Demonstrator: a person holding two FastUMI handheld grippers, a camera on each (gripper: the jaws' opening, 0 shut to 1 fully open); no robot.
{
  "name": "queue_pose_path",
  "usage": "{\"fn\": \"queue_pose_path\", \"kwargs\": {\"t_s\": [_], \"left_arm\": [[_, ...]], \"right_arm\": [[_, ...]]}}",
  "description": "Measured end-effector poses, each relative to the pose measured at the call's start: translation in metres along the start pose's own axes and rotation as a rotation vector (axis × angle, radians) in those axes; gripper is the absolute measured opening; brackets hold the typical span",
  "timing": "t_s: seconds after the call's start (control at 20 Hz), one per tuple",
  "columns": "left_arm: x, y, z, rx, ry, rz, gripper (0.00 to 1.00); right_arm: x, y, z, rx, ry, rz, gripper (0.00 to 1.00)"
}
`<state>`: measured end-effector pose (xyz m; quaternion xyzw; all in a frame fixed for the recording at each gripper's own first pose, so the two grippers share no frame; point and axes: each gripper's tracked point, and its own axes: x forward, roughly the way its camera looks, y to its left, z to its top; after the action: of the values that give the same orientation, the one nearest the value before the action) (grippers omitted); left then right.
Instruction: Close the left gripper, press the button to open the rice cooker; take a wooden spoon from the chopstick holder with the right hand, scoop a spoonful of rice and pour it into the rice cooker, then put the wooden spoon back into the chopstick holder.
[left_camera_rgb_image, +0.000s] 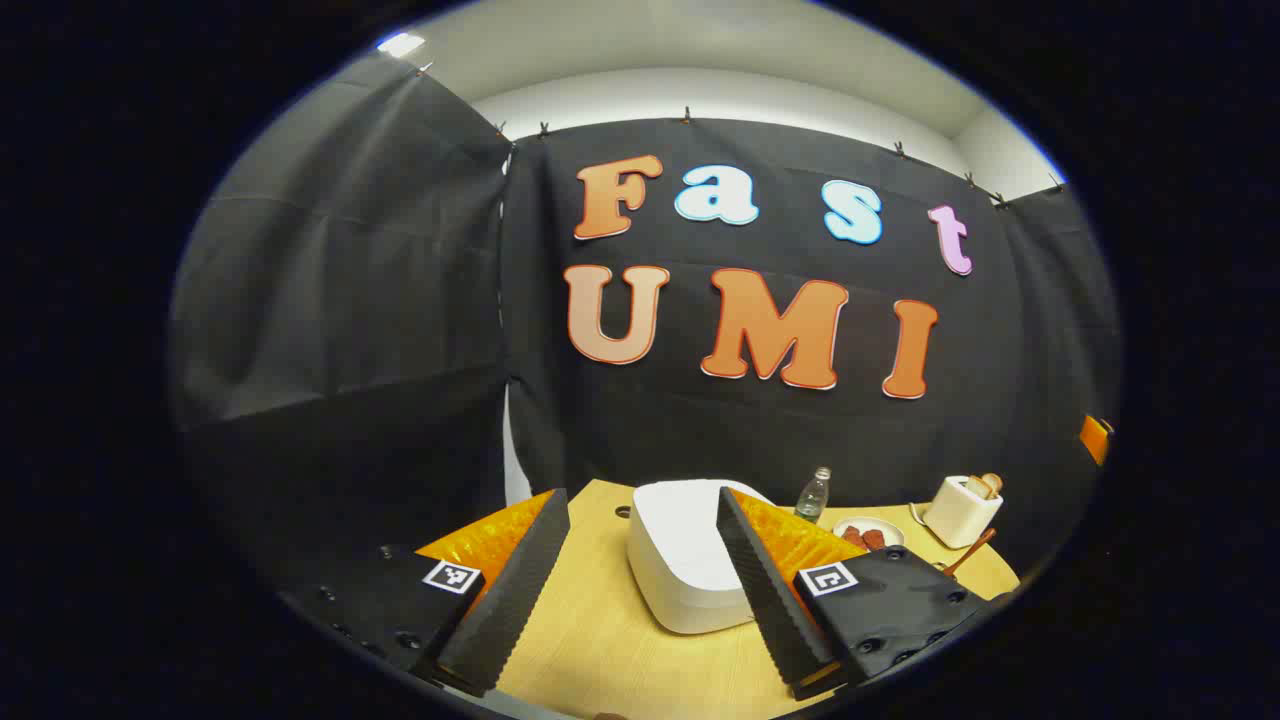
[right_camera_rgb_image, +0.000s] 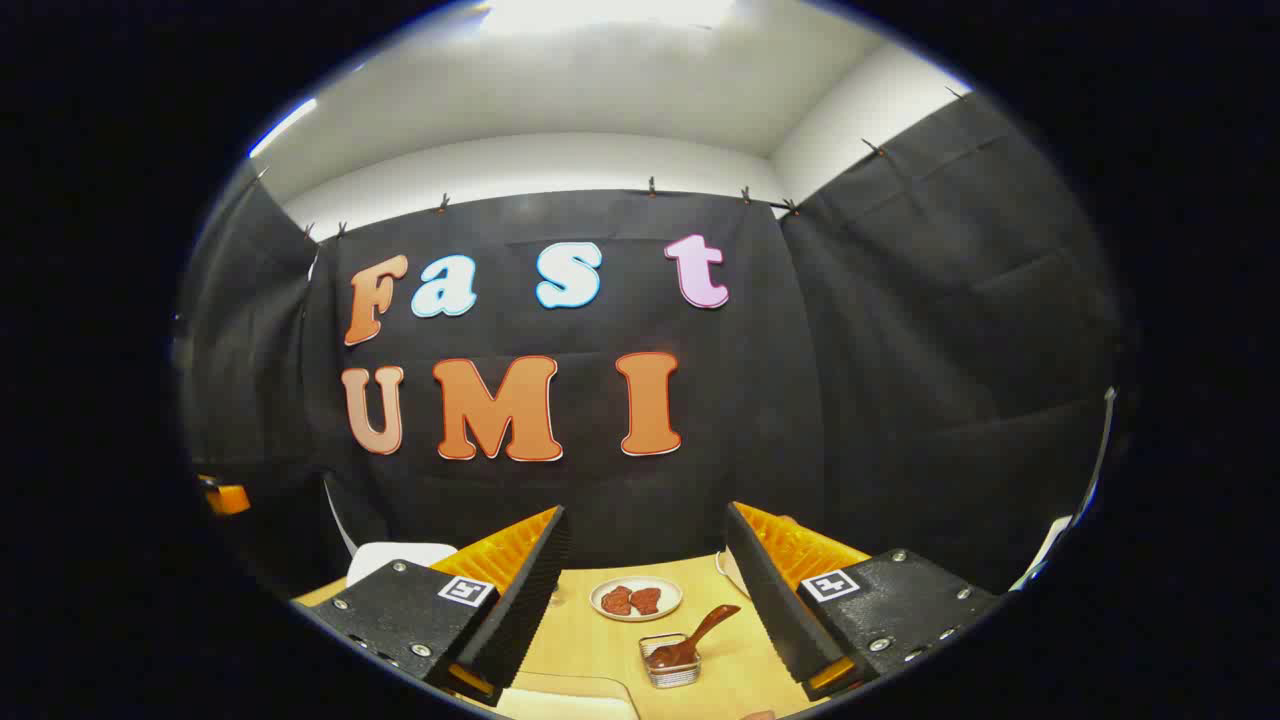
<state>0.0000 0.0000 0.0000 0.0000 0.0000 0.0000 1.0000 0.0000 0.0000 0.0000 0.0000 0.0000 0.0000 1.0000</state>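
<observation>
The left gripper view looks from above the wooden table's near edge toward the back wall, the white rice cooker close ahead. The right gripper view faces the same wall from farther right. Both share the plate of reddish food.

wide-open right hand-held gripper above wooden table, wooden spoon in wire holder, plate beyond

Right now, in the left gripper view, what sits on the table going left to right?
Rice cooker → glass bottle → plate of food → toaster, all on the wooden table.
</observation>
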Motion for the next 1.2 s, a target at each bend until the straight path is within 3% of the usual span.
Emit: {"fn": "queue_pose_path", "kwargs": {"t_s": [0.15,0.45,0.5,0.55,1.2], "left_arm": [[0.000,-0.018,0.012,-0.017,-0.015,-0.050,1.00],[-0.001,-0.034,0.017,0.023,-0.042,-0.019,1.00],[-0.001,-0.037,0.017,0.021,-0.038,-0.016,1.00],[0.001,-0.039,0.017,0.021,-0.031,-0.012,1.00],[0.006,-0.059,0.026,0.040,-0.033,0.018,1.00]], "right_arm": [[0.005,-0.007,0.007,0.029,-0.011,-0.020,0.95],[0.021,-0.030,-0.016,-0.056,0.124,-0.073,0.95],[0.023,-0.034,-0.019,-0.065,0.134,-0.080,1.00],[0.025,-0.036,-0.022,-0.074,0.145,-0.078,0.95],[0.041,-0.057,-0.016,-0.095,0.141,-0.034,0.95]]}}
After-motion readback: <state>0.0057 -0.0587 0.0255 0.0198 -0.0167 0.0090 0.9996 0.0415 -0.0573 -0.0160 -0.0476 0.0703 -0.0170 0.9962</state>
